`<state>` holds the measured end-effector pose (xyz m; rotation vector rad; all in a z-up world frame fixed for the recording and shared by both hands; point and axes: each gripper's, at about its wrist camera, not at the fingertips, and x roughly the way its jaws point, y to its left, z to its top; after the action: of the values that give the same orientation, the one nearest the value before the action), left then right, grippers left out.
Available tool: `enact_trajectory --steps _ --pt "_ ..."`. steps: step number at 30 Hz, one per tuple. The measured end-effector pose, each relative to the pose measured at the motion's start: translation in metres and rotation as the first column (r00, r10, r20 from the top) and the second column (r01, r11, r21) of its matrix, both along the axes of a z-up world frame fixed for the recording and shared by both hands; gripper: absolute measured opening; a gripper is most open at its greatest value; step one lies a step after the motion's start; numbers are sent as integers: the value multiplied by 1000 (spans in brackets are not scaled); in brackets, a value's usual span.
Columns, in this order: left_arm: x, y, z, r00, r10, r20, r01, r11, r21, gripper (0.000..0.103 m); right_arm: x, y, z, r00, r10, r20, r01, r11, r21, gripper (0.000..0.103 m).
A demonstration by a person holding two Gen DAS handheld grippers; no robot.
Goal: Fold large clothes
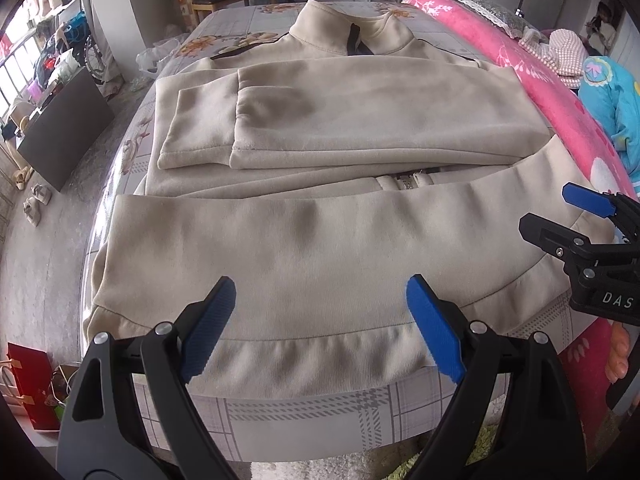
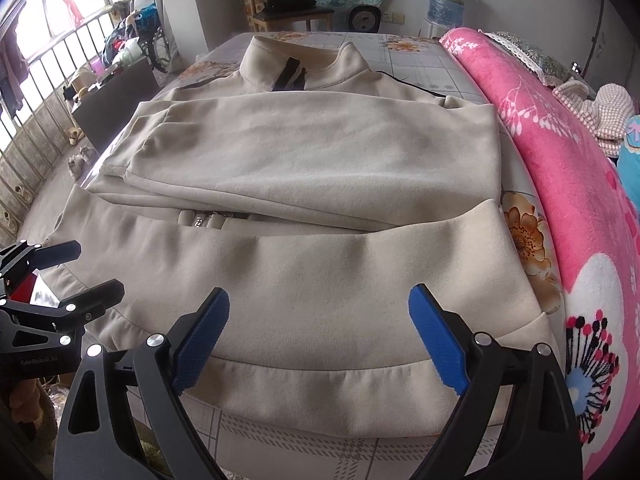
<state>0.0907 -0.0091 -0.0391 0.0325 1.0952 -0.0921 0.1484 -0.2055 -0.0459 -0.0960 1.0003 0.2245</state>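
1. Beige fleece zip-up jacket point(image 1: 320, 248) lies flat on the grey checked, flower-printed bedspread point(image 1: 304, 420), its ribbed hem band just beyond and below the blue pads of both grippers.
2. Left gripper point(image 1: 320, 328) hangs over the hem with its jaws spread wide and nothing between them; the pads do not appear to press the cloth.
3. Right gripper point(image 2: 320, 336) is the same, jaws wide and empty above the hem, off to the right of the left one.
4. Beyond the jaws, the lower part of the jacket already looks turned up into a broad band, its far edge ending near the metal zipper pull point(image 2: 198, 220).
5. Further out, both sleeves point(image 1: 320, 112) are folded across the chest, one cuff overlapping the other.
6. Farthest from the jaws, the stand-up collar point(image 2: 304, 64) is still exposed, so by my judgement at least one more fold toward the collar is left.
7. To the right of the jaws a pink flowered blanket point(image 2: 560, 160) lies bunched beside the jacket.
8. Hidden: the layers under the sleeves and how much cloth lies beneath the turned-up band; fisheye bending makes the hem's straightness hard to judge.
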Motion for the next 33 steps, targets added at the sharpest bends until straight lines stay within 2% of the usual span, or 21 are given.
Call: enact_trajectory --steps 33 --pt "21 5 -10 999 32 -29 -32 999 17 83 18 4 -18 998 -9 -62 8 1000 -22 89"
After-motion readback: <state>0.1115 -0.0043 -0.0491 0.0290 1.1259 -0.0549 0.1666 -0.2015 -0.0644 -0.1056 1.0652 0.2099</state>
